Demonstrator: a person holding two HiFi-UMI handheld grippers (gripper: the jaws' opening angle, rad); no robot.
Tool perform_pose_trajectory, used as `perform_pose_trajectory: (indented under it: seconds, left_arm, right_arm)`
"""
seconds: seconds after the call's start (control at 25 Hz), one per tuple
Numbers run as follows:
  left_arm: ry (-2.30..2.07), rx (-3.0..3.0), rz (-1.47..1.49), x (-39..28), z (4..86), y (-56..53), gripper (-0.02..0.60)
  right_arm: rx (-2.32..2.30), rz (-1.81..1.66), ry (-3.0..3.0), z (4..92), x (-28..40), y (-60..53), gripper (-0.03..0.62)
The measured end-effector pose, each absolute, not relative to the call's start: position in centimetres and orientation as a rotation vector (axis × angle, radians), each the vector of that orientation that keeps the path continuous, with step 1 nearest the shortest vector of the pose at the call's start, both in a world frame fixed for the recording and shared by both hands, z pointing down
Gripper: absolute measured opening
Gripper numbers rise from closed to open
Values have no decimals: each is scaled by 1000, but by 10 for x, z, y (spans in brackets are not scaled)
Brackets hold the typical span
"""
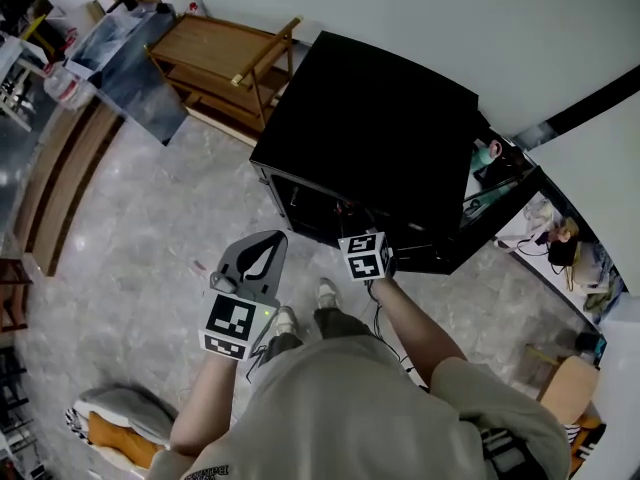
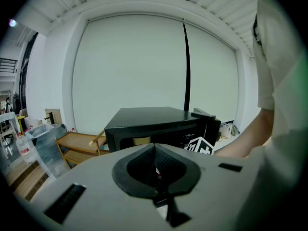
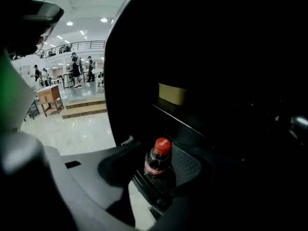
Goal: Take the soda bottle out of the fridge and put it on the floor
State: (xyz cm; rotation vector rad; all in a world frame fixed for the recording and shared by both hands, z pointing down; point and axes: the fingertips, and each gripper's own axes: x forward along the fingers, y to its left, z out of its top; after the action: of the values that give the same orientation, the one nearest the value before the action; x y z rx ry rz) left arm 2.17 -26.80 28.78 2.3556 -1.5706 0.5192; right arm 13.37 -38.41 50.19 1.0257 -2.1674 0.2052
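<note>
Felt more like a big open office hall than anyone's home. There was glossy pale stone floor (image 1: 150,218) everywhere, a plain white partition wall (image 1: 400,18), recessed ceiling lights (image 3: 70,23) and a railed upper gallery (image 3: 72,44). A few people (image 3: 76,66) stood about past some wide steps (image 3: 84,107). The little black fridge (image 1: 370,138) and a wooden trolley (image 1: 215,63) just sat on the bare floor, which looked pretty makeshift.

Head view was evenly lit, soft glare on the floor (image 1: 150,218); the fridge (image 1: 370,138) was pure black, no detail. Both gripper views bent strongly at edges, w/ dark corners. Right gripper view was very dim; ceiling lamps (image 3: 104,19) shone in bkgd, near parts blurred.
</note>
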Motion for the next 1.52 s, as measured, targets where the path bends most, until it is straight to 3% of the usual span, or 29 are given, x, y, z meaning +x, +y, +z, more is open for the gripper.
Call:
perform_pose_trajectory:
  seconds: [0.56, 0.96, 1.52]
  left_arm:
    - [-1652, 2233, 526, 25, 302, -257, 8]
    - [-1699, 2148, 528, 16, 309, -226, 7]
    - [-1777, 2072, 468, -20, 301, -184, 8]
  right_arm:
    - [927, 232, -2155, 550, 126, -418, 179]
    - [909, 312, -2183, 539, 124, -419, 123]
    - [713, 219, -2214, 515, 85, -356, 112]
